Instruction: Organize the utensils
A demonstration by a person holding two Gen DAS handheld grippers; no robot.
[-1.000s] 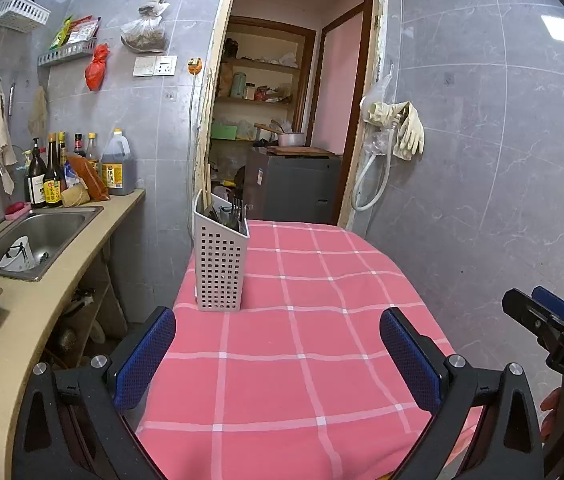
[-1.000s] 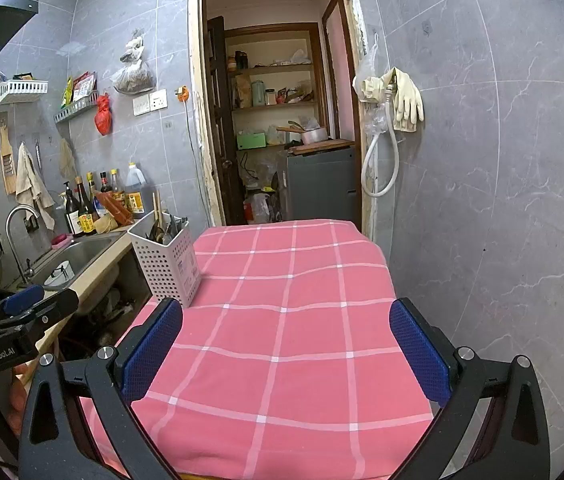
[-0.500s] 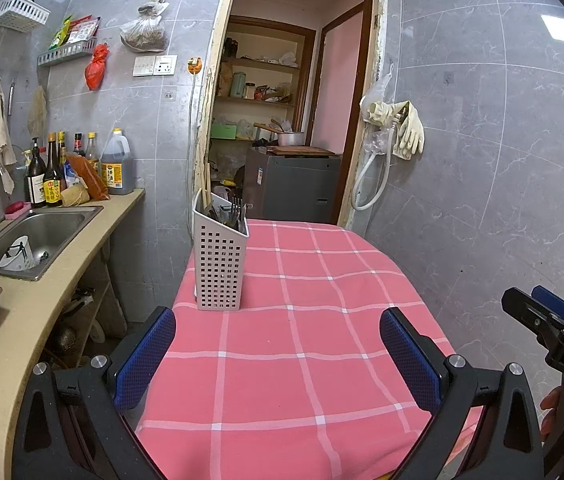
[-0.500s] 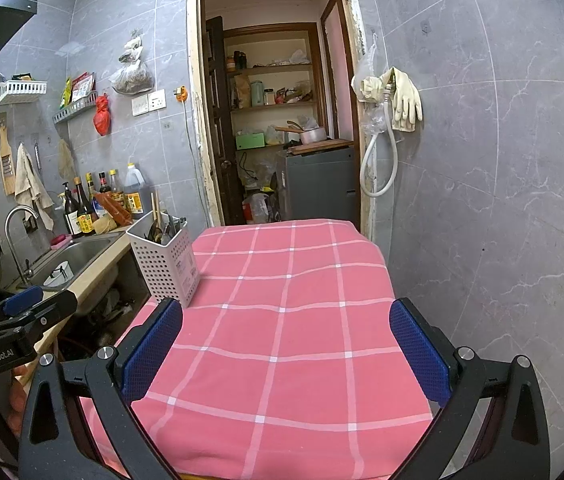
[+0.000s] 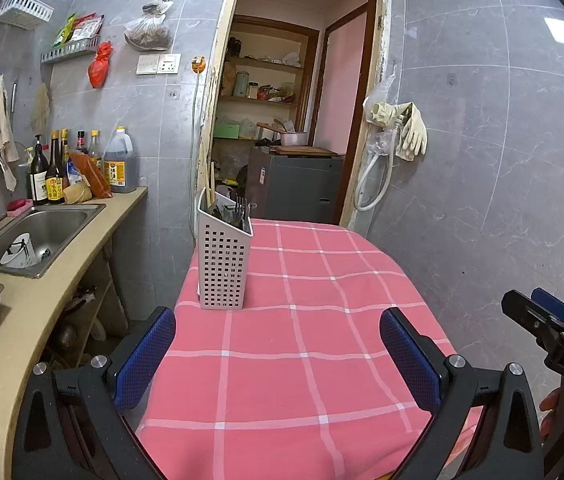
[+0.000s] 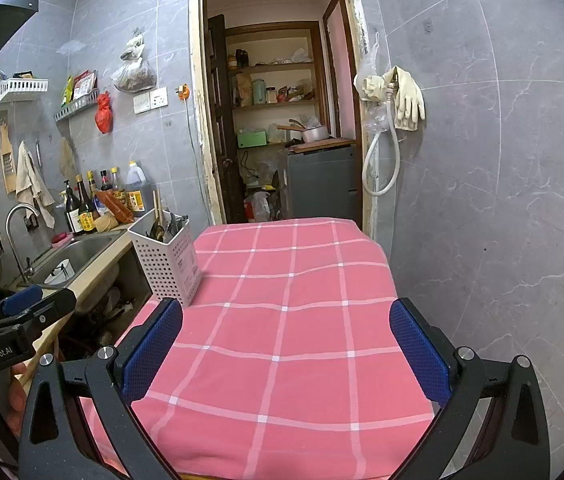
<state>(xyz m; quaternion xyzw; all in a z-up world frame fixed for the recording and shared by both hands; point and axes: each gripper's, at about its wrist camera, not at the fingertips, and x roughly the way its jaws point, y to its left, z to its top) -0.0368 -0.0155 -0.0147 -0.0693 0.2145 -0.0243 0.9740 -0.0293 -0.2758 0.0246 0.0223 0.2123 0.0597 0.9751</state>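
Observation:
A white perforated utensil holder (image 5: 223,258) stands upright at the far left edge of the table, which has a pink checked cloth (image 5: 302,344). Forks, chopsticks and other utensils stick out of its top. It also shows in the right wrist view (image 6: 167,258). My left gripper (image 5: 277,354) is open and empty, held above the near part of the table, well short of the holder. My right gripper (image 6: 286,350) is open and empty above the near part of the table, with the holder to its far left.
A counter with a steel sink (image 5: 37,232) and several bottles (image 5: 53,176) runs along the left, close to the table. An open doorway (image 5: 282,128) with shelves lies behind the table. A grey tiled wall (image 5: 502,160) bounds the right side.

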